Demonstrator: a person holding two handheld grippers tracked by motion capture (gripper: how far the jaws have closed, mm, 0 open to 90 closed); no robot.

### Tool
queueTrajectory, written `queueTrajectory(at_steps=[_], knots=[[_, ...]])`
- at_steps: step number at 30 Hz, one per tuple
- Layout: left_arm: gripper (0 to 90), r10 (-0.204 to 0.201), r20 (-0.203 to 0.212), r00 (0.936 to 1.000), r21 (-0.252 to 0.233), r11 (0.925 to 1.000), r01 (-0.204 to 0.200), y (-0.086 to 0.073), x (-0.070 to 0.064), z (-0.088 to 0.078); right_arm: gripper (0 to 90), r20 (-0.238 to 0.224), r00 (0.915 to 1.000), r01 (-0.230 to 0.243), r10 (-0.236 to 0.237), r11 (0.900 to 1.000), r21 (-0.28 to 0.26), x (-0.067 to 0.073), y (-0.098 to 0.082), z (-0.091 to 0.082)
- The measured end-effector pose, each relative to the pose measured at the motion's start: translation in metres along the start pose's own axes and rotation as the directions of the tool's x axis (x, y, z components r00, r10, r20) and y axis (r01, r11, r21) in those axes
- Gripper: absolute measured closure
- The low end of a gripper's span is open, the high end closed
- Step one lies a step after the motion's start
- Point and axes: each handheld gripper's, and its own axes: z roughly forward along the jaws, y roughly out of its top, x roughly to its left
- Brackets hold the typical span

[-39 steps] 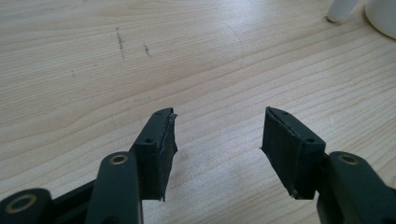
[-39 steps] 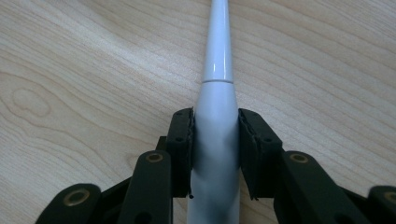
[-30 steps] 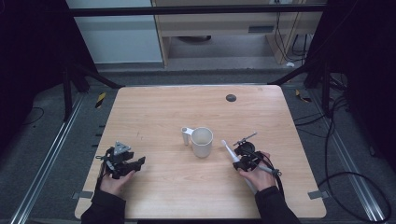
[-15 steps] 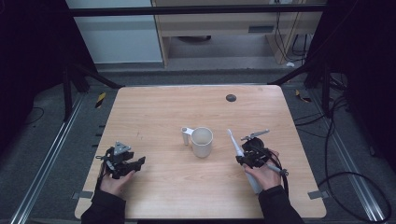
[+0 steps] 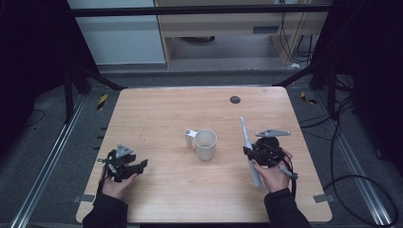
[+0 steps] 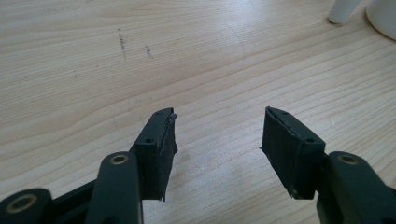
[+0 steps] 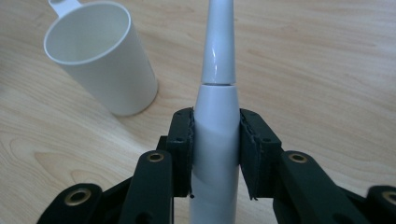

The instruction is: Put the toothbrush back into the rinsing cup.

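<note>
While the left hand-held gripper [image 5: 139, 165] gapes empty, the right hand-held gripper [image 7: 215, 135] clamps an unmarked white toothbrush [image 7: 217, 93].

Table [image 5: 166, 114]: pale wood-grain top, matt, a few dark scuff marks [image 6: 122, 39] on it in the left gripper view. Mug [image 7: 105, 70]: white plastic look, smooth, satin sheen. Electric toothbrush [image 7: 215, 107]: white plastic, glossy, bright highlight down the neck, seam where neck meets body. Right gripper [image 7: 215, 149]: matt black plastic arms, brass-coloured rivets, pads rubbery with rough frayed edges. Left gripper [image 6: 217, 140]: same matt black finish, pad faces [image 6: 285, 144] dull, edges chipped. Small black disc [image 5: 235, 99] near the table's far edge: matt.
</note>
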Motion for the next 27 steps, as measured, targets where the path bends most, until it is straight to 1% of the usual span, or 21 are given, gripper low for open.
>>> queueTrajectory(at_steps=[3,5,7,8,10,12,13,16,17,19,20,21,22,23,24,27], knots=[[44.0,-0.002,-0.001,1.0000,-0.002,1.0000,0.002,0.000,0.000,0.000,67.7,-0.010,0.9999,-0.012,0.012,1.000,-0.015,-0.001,0.003,-0.002],[44.0,-0.002,-0.002,1.0000,-0.003,1.0000,0.002,0.000,0.000,0.000,67.7,-0.008,0.9999,-0.015,0.015,0.999,-0.033,0.000,0.007,-0.003],[44.0,-0.002,-0.002,1.0000,-0.003,1.0000,0.002,0.000,0.000,0.000,67.7,-0.008,0.9998,-0.017,0.017,0.999,-0.038,0.000,0.009,-0.004],[44.0,-0.002,-0.002,1.0000,-0.002,1.0000,0.002,0.000,0.000,0.000,67.7,-0.008,0.9998,-0.017,0.017,0.998,-0.057,0.000,0.013,-0.004],[44.0,-0.001,-0.002,1.0000,-0.001,1.0000,0.001,0.000,0.000,0.000,67.6,-0.008,0.9998,-0.021,0.020,0.998,-0.065,0.000,0.015,-0.005],[44.0,-0.001,-0.002,1.0000,-0.001,1.0000,0.001,0.000,0.000,0.000,67.7,-0.012,0.9997,-0.022,0.021,0.996,-0.089,0.000,0.019,-0.007],[43.9,-0.002,-0.002,1.0000,-0.001,1.0000,0.002,0.000,0.000,0.000,67.6,-0.021,0.9995,-0.026,0.023,0.993,-0.114,0.000,0.023,-0.008],[43.9,-0.004,-0.002,1.0000,-0.003,1.0000,0.004,0.000,0.000,0.000,67.7,-0.023,0.9993,-0.033,0.030,0.989,-0.144,0.002,0.029,-0.010],[43.9,-0.004,-0.002,1.0000,-0.003,1.0000,0.004,0.000,0.000,0.000,67.7,-0.023,0.9993,-0.033,0.030,0.989,-0.144,0.002,0.029,-0.010],[43.9,-0.003,-0.003,1.0000,-0.005,1.0000,0.003,0.000,0.000,0.000,67.6,-0.026,0.9991,-0.038,0.034,0.985,-0.168,0.004,0.033,-0.011],[43.9,-0.004,-0.003,1.0000,-0.004,1.0000,0.004,0.000,0.000,0.000,67.6,-0.026,0.9990,-0.040,0.036,0.982,-0.186,0.006,0.036,-0.012],[43.9,-0.004,-0.003,1.0000,-0.005,1.0000,0.004,0.000,0.000,0.000,67.6,-0.035,0.9986,-0.046,0.039,0.977,-0.206,0.008,0.040,-0.013],[43.9,-0.005,-0.004,1.0000,-0.006,1.0000,0.005,-0.001,0.000,0.000,67.6,-0.037,0.9987,-0.042,0.035,0.975,-0.217,0.008,0.041,-0.012],[43.9,-0.005,-0.004,1.0000,-0.006,1.0000,0.005,-0.001,0.000,0.000,67.6,-0.037,0.9987,-0.042,0.035,0.975,-0.217,0.008,0.041,-0.012],[43.9,-0.006,-0.004,1.0000,-0.005,1.0000,0.006,-0.001,0.000,-0.001,67.6,-0.043,0.9984,-0.045,0.036,0.971,-0.234,0.009,0.043,-0.012],[43.9,-0.003,-0.005,1.0000,-0.004,1.0000,0.003,-0.001,0.000,-0.001,67.6,-0.040,0.9985,-0.046,0.037,0.963,-0.267,0.012,0.049,-0.012]])
